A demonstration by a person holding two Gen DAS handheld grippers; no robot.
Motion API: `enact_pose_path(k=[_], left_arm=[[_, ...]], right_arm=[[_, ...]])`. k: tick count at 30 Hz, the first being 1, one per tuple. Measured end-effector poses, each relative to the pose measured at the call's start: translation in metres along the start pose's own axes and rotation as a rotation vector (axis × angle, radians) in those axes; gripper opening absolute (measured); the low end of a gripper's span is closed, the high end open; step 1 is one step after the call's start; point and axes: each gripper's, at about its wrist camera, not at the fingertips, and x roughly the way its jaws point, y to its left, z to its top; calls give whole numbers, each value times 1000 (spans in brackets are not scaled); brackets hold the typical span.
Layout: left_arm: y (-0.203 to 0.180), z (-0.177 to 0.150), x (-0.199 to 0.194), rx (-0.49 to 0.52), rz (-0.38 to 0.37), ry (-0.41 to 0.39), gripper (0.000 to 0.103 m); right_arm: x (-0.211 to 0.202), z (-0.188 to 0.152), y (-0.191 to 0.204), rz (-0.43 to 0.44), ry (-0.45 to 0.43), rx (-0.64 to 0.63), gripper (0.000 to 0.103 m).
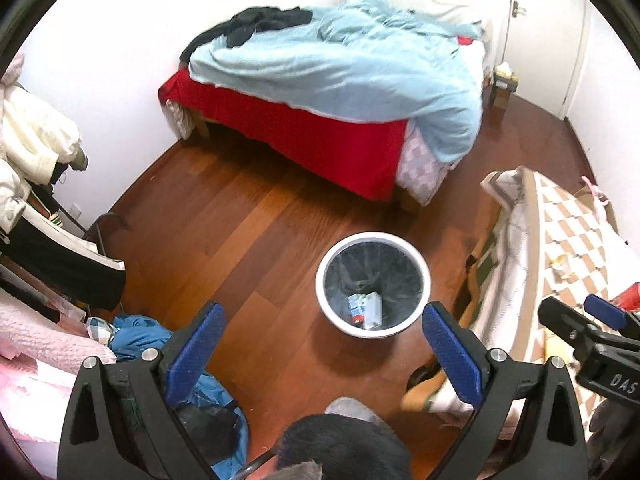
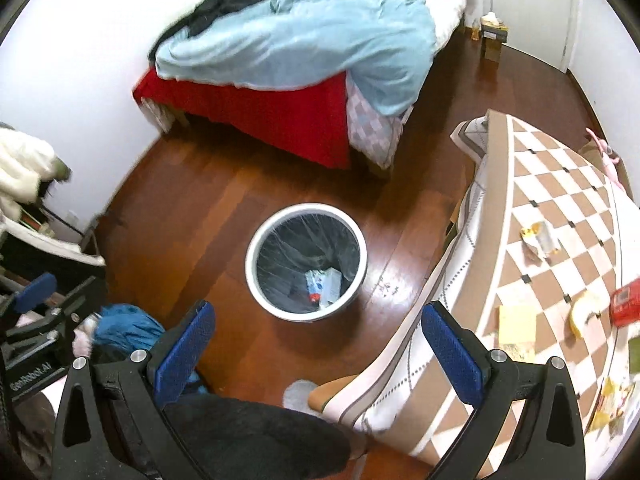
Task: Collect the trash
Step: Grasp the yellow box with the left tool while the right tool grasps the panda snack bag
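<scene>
A white trash bin (image 1: pixel 326 300) with a dark liner stands on the wooden floor; it also shows in the right wrist view (image 2: pixel 256 280). A small carton (image 1: pixel 365 309) lies inside it (image 2: pixel 325 285). On the checkered tablecloth (image 2: pixel 560 208) lie a crumpled wrapper (image 2: pixel 540 238), a yellow paper (image 2: pixel 517 324), a yellow peel-like scrap (image 2: pixel 585 312), a red packet (image 2: pixel 626 302) and more wrappers (image 2: pixel 612 404). My left gripper (image 1: pixel 324 350) is open and empty, high above the floor near the bin. My right gripper (image 2: pixel 318 350) is open and empty, between the bin and the table edge.
A bed (image 1: pixel 340 76) with a light blue duvet and red sheet stands at the back. Clothes hang at the left (image 1: pixel 28 148). A blue cloth heap (image 1: pixel 140 332) lies on the floor at the left. The person's dark leg (image 2: pixel 248 436) and slipper are below.
</scene>
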Motion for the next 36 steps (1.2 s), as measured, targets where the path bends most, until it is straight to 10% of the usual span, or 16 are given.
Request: enact_pose_path(k=[12, 18, 26, 36], left_arm=[[-194, -45, 21, 160, -201, 133, 101], [-286, -71, 78, 239, -223, 280, 100], [-343, -87, 146, 262, -190, 416, 100], [-358, -98, 138, 311, -209, 368, 54]], right_arm=[[-120, -73, -183, -111, -130, 424, 103], [-120, -139, -318, -284, -55, 656, 103], [-100, -199, -418, -308, 24, 817, 92], [-57, -204, -446, -265, 62, 803, 61]])
